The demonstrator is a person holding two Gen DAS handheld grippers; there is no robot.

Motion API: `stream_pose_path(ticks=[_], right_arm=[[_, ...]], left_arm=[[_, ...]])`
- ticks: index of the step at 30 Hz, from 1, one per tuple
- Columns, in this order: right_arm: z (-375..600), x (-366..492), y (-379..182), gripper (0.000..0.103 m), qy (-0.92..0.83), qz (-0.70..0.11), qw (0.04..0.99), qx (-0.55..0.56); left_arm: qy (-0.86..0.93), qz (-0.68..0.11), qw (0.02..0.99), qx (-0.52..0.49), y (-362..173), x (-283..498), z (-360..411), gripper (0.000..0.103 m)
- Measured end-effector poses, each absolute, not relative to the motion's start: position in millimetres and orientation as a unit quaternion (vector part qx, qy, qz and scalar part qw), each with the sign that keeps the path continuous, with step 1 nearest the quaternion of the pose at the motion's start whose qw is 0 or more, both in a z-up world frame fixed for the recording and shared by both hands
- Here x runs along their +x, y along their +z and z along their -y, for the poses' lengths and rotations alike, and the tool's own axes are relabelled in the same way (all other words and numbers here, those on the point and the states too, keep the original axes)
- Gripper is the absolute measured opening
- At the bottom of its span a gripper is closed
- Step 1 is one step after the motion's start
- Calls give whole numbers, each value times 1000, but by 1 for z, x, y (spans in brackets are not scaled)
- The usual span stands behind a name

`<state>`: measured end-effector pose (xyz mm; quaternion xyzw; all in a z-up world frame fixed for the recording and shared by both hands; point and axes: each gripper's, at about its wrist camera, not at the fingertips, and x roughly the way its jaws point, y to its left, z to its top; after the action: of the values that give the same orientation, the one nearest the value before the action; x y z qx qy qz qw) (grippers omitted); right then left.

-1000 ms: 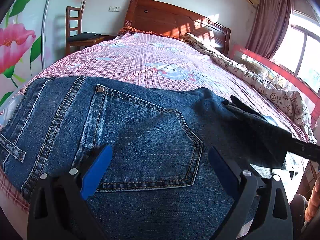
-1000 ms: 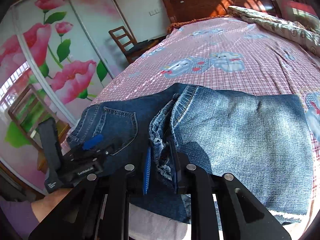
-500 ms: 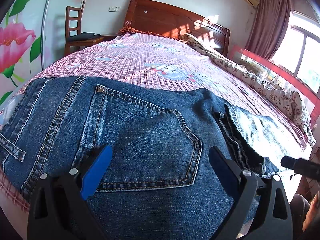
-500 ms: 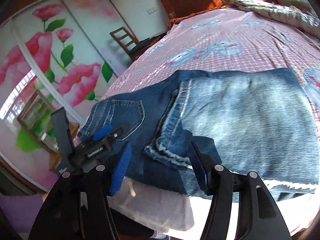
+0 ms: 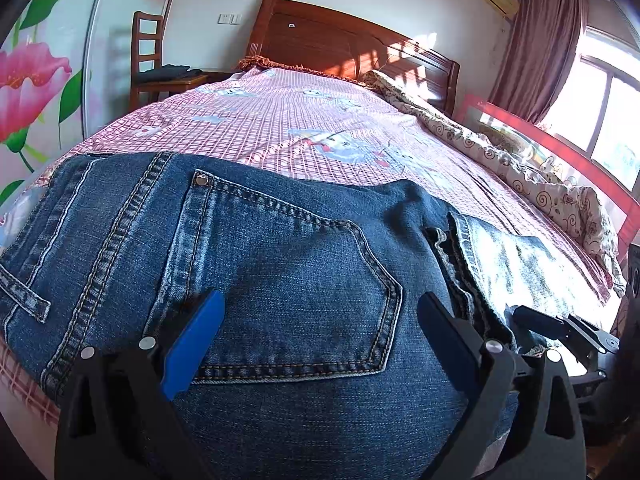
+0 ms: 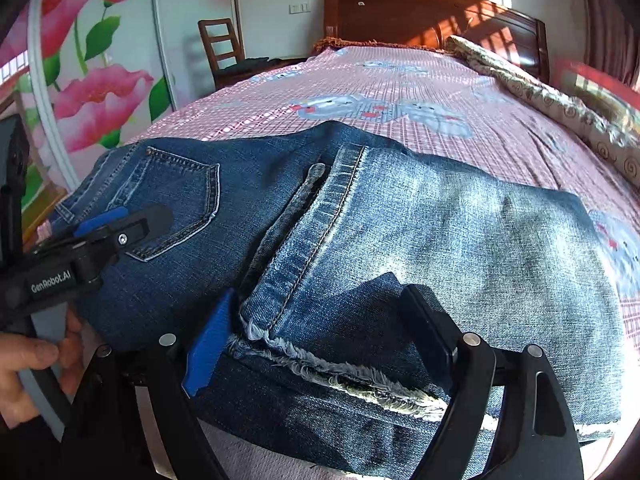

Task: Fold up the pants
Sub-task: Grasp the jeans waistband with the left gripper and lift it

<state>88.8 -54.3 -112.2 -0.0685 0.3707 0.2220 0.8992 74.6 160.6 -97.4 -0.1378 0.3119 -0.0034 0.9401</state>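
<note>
The only readable lettering is "GenRobot.AI", printed in white on the black body of the left tool [image 6: 120,220] as seen from the right wrist view, while the jeans, bedspread and wall carry no legible words or numbers.

Dark-blue denim jeans [image 6: 400,240], faded paler leg, on pink-checked bedsheet [image 5: 320,132]; reddish-brown headboard [image 5: 344,48] beyond sheet.

Jeans [image 5: 280,280] cut off by left-wrist frame bottom; near hem hidden behind right gripper [image 6: 320,336] in right view. Left gripper [image 6: 120,224] cut by frame's left edge there, hand [image 6: 28,364] partly out of frame. Bed [image 5: 320,128] foot hidden under jeans. Dark item on chair [image 5: 148,64] too small to identify.
</note>
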Motion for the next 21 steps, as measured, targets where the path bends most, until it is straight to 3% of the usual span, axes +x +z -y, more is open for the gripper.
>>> stream_pose_path(ticks=[7, 15, 21], right_arm=[[36, 92, -112, 92, 218, -404, 880, -123], [32, 92, -114, 94, 208, -406, 881, -125], [33, 92, -114, 94, 209, -405, 881, -124]], left_arm=[[-19, -335, 931, -140, -83, 57, -168, 97], [8, -206, 860, -467, -87, -36, -302, 97], [33, -208, 797, -566, -118, -28, -336, 96]])
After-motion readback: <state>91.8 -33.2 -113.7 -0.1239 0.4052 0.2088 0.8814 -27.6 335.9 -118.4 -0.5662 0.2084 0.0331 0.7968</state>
